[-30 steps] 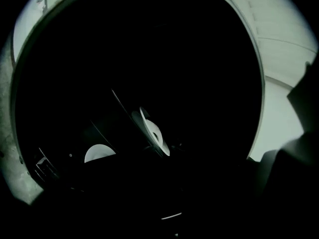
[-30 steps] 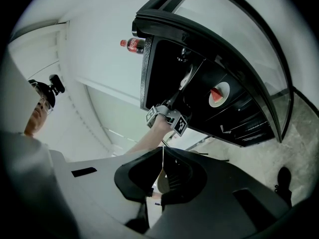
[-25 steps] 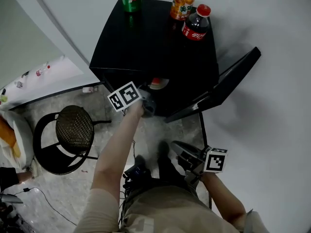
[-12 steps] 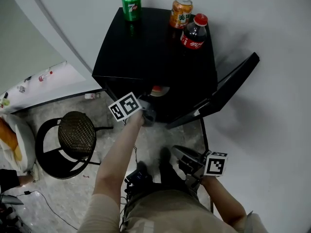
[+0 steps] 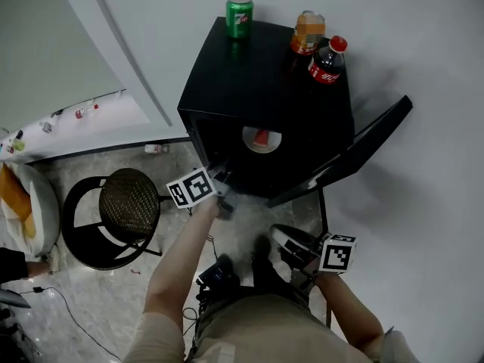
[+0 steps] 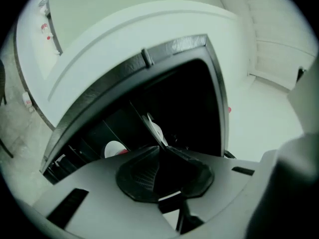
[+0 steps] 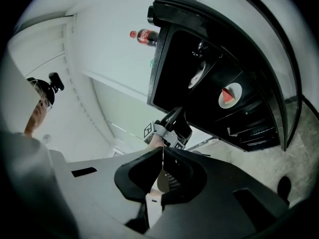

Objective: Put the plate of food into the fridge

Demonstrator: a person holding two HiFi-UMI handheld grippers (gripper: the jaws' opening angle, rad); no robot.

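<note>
- The plate (image 5: 262, 139) lies inside the black mini fridge (image 5: 257, 74). It is a small white plate carrying a red wedge of food, and it also shows in the left gripper view (image 6: 114, 149) and the right gripper view (image 7: 229, 95).
- The fridge door (image 5: 355, 151) stands swung open on the right side of the head view.
- The left tool (image 5: 224, 183) is held level just outside the fridge opening, near its lower left corner and apart from the plate.
- Its jaws have just been closing. In its own view (image 6: 164, 146) the tips meet, and nothing is between them.
- The right tool (image 5: 282, 237) hangs lower and closer to the person's body, below the open door and well apart from the plate.
- Its jaws are pressed together along a thin seam (image 7: 162, 152), pinching nothing.
- The right gripper view looks up at the fridge and catches the left tool (image 7: 167, 125) with its marker cube in front of the opening.
- On top of the fridge stand three drinks.
- A green 7up can (image 5: 240, 15) is at the back left.
- An orange can (image 5: 308, 32) is at the back right.
- A cola bottle (image 5: 327, 60) with a red cap stands just beside the orange can.
- A black stool (image 5: 121, 201) with a round woven seat stands on the pale stone floor (image 5: 91, 293), left of the fridge.
</note>
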